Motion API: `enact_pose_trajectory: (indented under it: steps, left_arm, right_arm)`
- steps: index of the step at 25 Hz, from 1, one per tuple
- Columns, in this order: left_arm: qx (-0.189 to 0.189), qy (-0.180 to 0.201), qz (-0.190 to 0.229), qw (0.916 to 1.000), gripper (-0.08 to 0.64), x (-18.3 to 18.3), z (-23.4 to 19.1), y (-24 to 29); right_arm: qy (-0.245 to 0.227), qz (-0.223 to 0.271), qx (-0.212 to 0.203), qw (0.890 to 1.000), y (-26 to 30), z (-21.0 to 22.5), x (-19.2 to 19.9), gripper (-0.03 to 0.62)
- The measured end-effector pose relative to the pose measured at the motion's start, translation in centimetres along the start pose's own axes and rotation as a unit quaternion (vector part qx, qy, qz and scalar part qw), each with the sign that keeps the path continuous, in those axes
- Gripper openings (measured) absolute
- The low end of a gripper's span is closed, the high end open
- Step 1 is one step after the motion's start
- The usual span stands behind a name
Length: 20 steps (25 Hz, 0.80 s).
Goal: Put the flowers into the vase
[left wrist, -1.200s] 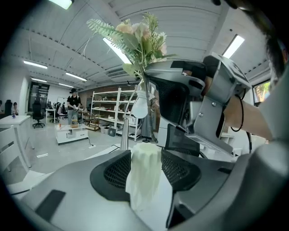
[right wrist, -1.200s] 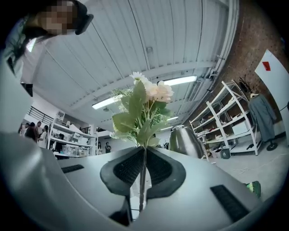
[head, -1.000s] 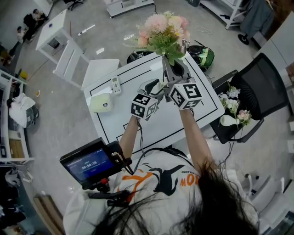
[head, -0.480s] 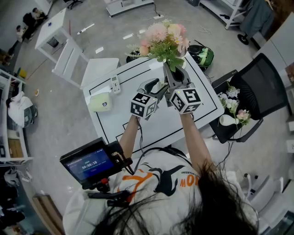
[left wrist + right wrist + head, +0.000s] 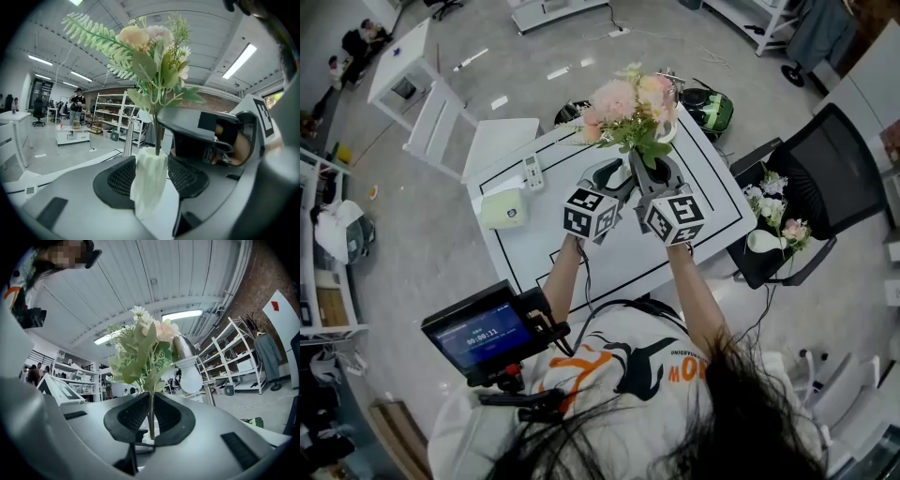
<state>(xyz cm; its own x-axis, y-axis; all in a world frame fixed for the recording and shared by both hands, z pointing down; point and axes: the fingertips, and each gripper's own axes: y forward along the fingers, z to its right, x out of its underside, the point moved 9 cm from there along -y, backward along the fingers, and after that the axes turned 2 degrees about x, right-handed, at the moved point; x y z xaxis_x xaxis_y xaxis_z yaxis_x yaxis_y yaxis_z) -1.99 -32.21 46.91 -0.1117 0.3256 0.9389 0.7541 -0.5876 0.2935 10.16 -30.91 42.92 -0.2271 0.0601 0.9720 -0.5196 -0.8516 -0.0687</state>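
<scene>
A bunch of pink and cream flowers (image 5: 628, 101) with green leaves stands upright, its stems pinched in my right gripper (image 5: 651, 174), which is shut on them. In the right gripper view the thin stems (image 5: 151, 411) run straight up between the two pads. My left gripper (image 5: 615, 180) sits just to the left, its jaws wide and closed on a white ribbed vase (image 5: 150, 180). In the left gripper view the stems (image 5: 157, 136) reach down into the vase's mouth, with the flowers (image 5: 150, 61) above and the right gripper (image 5: 208, 136) close behind.
The white table (image 5: 534, 253) has a black border line, a remote (image 5: 536, 172) and a pale green box (image 5: 505, 210) at its left. A silver lamp (image 5: 187, 359) stands behind the flowers. A black chair (image 5: 816, 178) on the right holds more flowers (image 5: 776, 217).
The right gripper has come down with the flowers, bringing the stems lower toward and into the vase. The left gripper and the vase have kept still.
</scene>
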Motion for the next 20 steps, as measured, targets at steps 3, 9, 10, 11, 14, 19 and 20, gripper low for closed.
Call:
enact_pose_trajectory:
  steps: [3,9,10,11,14,19,20]
  left_arm:
    - [0.0,-0.001,0.001,1.0,0.221,0.1,0.0,0.1]
    - [-0.001,-0.005,0.004,1.0,0.221,0.4,-0.1,0.0]
    - [-0.002,-0.006,0.005,1.0,0.221,0.4,-0.1,0.0]
    - [-0.002,-0.008,0.006,1.0,0.221,0.4,-0.1,0.0]
    - [-0.002,-0.011,0.008,0.9999,0.221,0.5,-0.1,0.1]
    - [-0.002,-0.015,0.011,0.9998,0.221,0.6,-0.1,0.1]
    - [-0.001,-0.015,0.012,0.9998,0.221,0.6,0.0,0.0]
  right_arm:
    - [0.0,-0.007,0.002,1.0,-0.5,0.1,0.5,0.031]
    - [-0.007,-0.032,0.01,0.999,-1.2,0.1,1.3,0.05]
    - [-0.006,-0.038,0.012,0.999,-1.3,0.2,1.4,0.058]
    - [-0.007,-0.046,0.015,0.999,-1.4,0.2,1.6,0.064]
    - [-0.009,-0.064,0.021,0.998,-2.0,0.5,2.1,0.098]
    - [0.011,-0.06,0.023,0.998,-3.1,0.7,2.5,0.12]
    - [0.015,-0.059,0.024,0.998,-3.4,0.7,2.5,0.12]
